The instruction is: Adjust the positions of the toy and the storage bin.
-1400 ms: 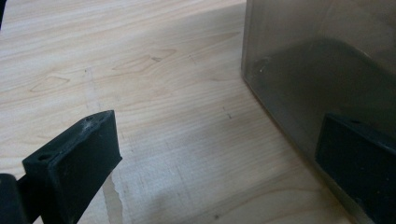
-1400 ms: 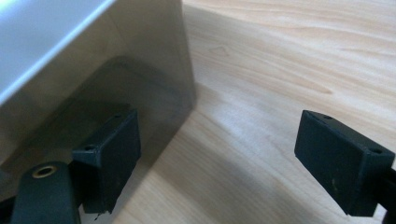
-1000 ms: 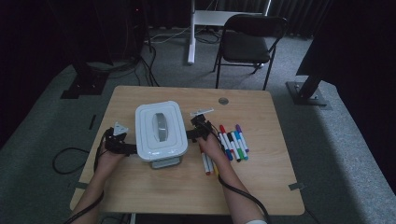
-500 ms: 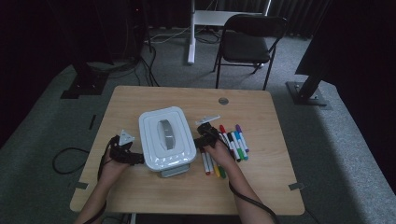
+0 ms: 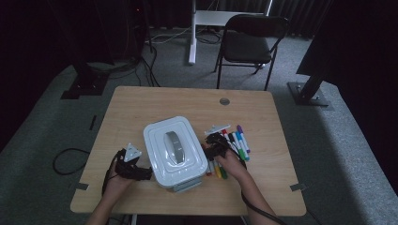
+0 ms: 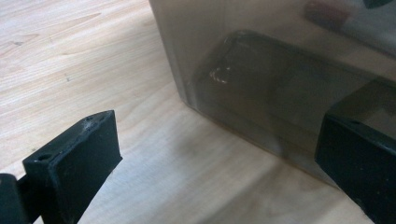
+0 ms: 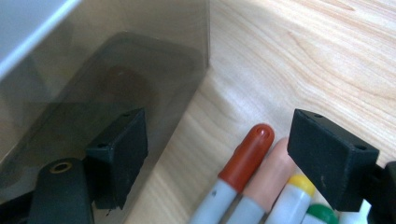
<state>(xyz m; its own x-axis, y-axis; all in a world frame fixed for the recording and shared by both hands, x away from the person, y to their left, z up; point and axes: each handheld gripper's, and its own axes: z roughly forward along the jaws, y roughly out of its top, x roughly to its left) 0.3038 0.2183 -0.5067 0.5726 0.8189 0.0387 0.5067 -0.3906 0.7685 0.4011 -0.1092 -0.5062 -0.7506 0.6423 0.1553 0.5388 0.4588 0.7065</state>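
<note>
Both forearms reach in low and level, flanking the white-lidded translucent plastic box (image 5: 175,151) mid-table. Left gripper (image 5: 141,172) at its left wall, jaws apart, empty. Right gripper (image 5: 209,151) at its right wall, jaws wide, over the row of coloured-cap markers (image 7: 247,154), gripping none

Pale wood-grain table (image 5: 141,103), smooth and matt; the box (image 6: 280,70) has smoky translucent plastic walls under a glossy white lid (image 5: 174,145); markers (image 7: 243,158) wear shiny plastic caps
</note>
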